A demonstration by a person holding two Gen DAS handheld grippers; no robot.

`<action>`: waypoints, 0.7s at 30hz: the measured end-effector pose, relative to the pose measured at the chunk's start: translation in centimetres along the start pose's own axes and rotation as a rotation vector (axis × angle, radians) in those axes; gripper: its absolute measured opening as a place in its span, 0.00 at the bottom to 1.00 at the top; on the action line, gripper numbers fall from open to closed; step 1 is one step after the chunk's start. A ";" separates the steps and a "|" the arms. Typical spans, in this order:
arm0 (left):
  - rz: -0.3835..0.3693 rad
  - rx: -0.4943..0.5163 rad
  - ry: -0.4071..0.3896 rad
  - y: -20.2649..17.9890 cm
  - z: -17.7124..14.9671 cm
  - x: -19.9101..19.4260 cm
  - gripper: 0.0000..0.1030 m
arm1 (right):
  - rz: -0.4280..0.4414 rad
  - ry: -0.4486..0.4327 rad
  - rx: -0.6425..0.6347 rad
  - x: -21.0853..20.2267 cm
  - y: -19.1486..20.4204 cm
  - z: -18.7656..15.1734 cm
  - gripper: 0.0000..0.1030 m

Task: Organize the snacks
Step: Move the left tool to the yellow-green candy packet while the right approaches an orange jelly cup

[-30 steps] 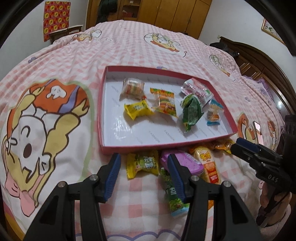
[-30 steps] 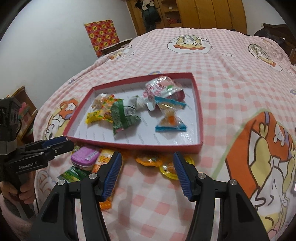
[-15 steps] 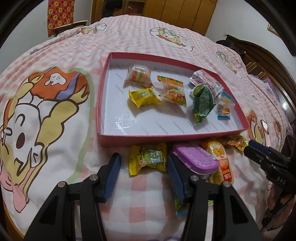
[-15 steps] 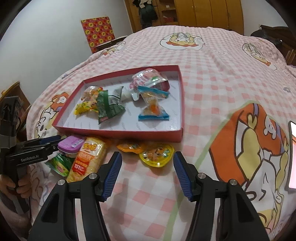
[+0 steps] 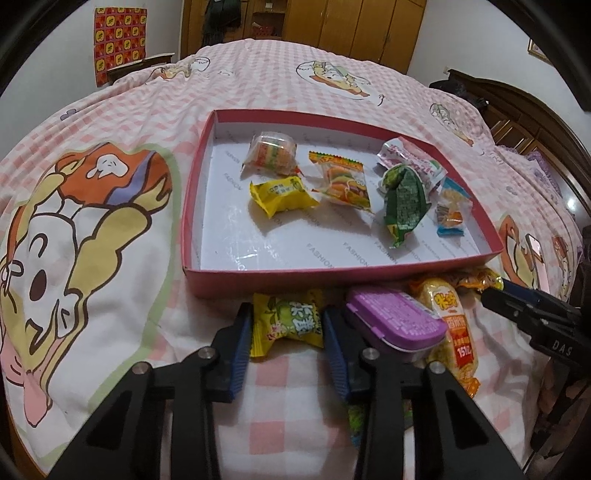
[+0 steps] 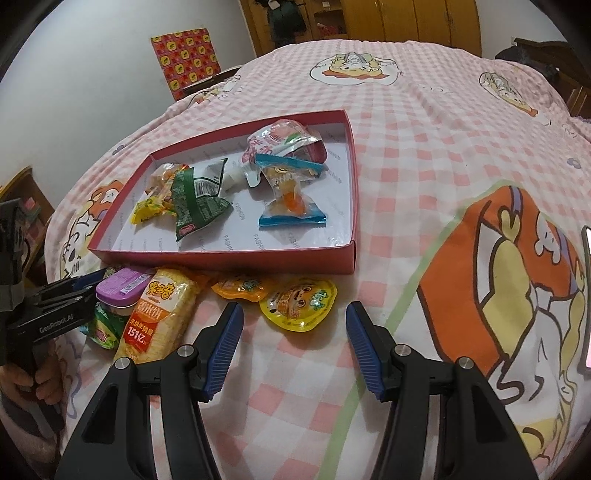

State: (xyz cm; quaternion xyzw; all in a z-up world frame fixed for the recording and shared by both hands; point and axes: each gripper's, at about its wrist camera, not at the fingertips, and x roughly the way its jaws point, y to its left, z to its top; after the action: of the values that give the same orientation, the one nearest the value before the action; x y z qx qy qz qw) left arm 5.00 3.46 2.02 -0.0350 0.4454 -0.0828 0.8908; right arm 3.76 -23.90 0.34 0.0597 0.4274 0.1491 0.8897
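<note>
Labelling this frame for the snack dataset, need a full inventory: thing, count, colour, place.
Shallow cardboard box: 1, red walls, white floor, on the bed.
Wrapped snacks in box: 6; clear round pack, yellow pack, burger-print pack, pink-white pack, dark green pack, clear blue-edged pack.
Yellow-green wrapped candy: 1, on the bed before the box, between the left fingers.
Purple plastic case: 1, beside that candy.
Yellow rice-cracker pack: 1, before the box.
Orange jelly pouches: 2, before the box.
Green wrapper: 1, under the case.
Pink checked bedspread: 1.
Wooden wardrobe: 1, far wall.
Left gripper: open around the candy.
Right gripper: open, above the bedspread.
</note>
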 end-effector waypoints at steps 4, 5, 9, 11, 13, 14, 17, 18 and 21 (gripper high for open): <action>-0.015 -0.011 0.001 0.3 -0.1 -0.2 0.33 | 0.022 -0.010 0.036 -0.1 -0.6 0.1 0.57; -0.020 -0.013 0.001 0.3 -0.1 -0.3 0.33 | 0.025 -0.011 0.041 -0.2 -0.7 0.1 0.57; -0.037 -0.028 0.002 0.8 -0.2 -0.6 0.33 | 0.027 -0.010 0.057 0.0 -0.9 0.2 0.56; -0.043 -0.034 0.002 1.0 -0.3 -0.8 0.33 | 0.027 -0.010 0.061 0.1 -0.9 0.2 0.55; -0.050 -0.039 0.000 1.1 -0.3 -1.0 0.33 | 0.029 -0.009 0.066 0.3 -0.8 0.3 0.52; -0.052 -0.041 -0.001 1.1 -0.3 -1.2 0.31 | 0.031 -0.009 0.068 0.4 -0.8 0.3 0.50; -0.062 -0.045 -0.001 1.3 -0.3 -1.4 0.31 | 0.035 -0.011 0.072 0.5 -0.7 0.4 0.44; -0.064 -0.046 -0.002 1.4 -0.4 -1.5 0.31 | 0.033 -0.011 0.074 0.6 -0.7 0.4 0.41; -0.067 -0.046 -0.002 1.4 -0.4 -1.6 0.31 | 0.020 0.001 0.074 1.0 -0.7 0.4 0.37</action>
State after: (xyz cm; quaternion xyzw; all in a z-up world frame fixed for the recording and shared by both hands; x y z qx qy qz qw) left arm 3.95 5.14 2.84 -0.0702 0.4448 -0.1022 0.8870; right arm 4.78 -24.28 -0.34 0.0968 0.4325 0.1422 0.8851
